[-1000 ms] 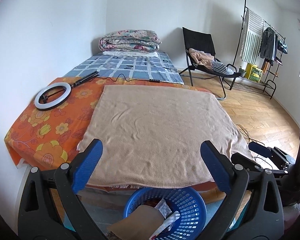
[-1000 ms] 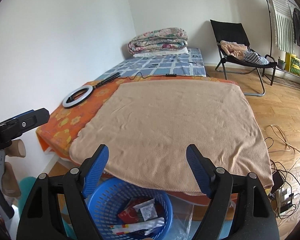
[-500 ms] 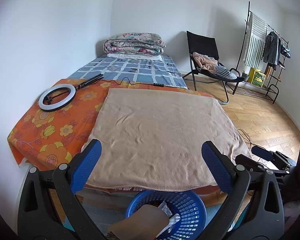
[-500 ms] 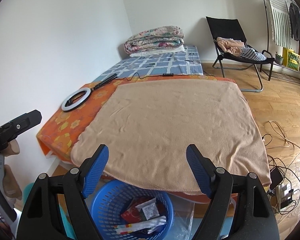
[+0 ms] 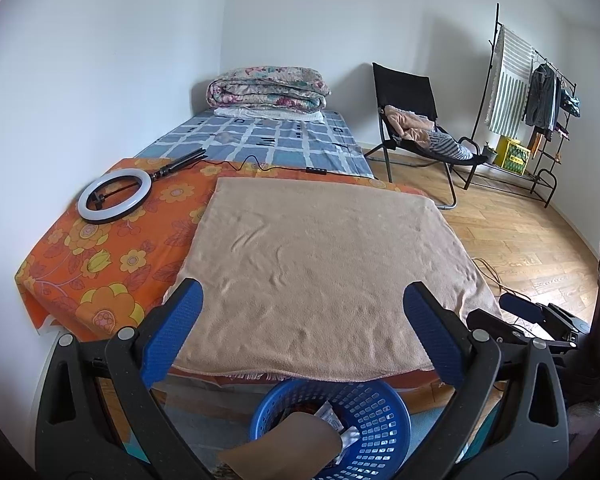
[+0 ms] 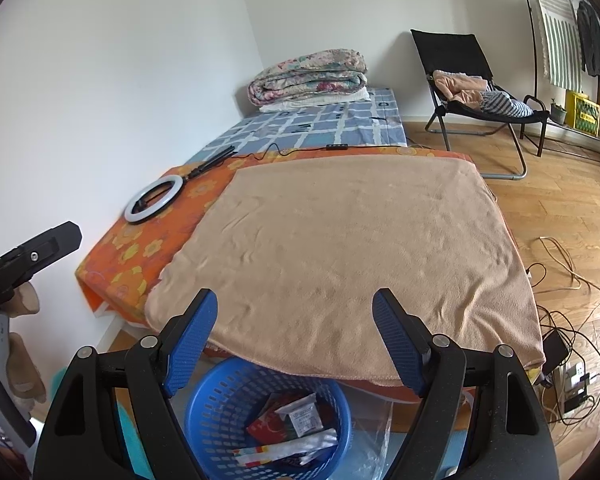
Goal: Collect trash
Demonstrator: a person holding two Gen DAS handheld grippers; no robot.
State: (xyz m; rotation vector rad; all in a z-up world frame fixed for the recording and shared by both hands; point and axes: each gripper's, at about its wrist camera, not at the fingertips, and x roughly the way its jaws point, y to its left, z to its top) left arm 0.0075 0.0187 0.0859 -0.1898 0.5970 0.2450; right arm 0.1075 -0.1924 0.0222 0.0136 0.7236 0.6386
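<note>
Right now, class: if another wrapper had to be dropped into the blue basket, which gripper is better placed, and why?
Probably the right gripper: the blue basket sits open and almost centred beneath it. Under the left gripper, a brown sheet covers part of the opening.

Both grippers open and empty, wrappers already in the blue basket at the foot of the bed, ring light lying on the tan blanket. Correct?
One slip: the ring light lies on the orange floral sheet, beside the tan blanket, not on it; the left wrist view shows this. The rest holds: left gripper and right gripper are open and empty, wrappers are in the blue basket.
</note>
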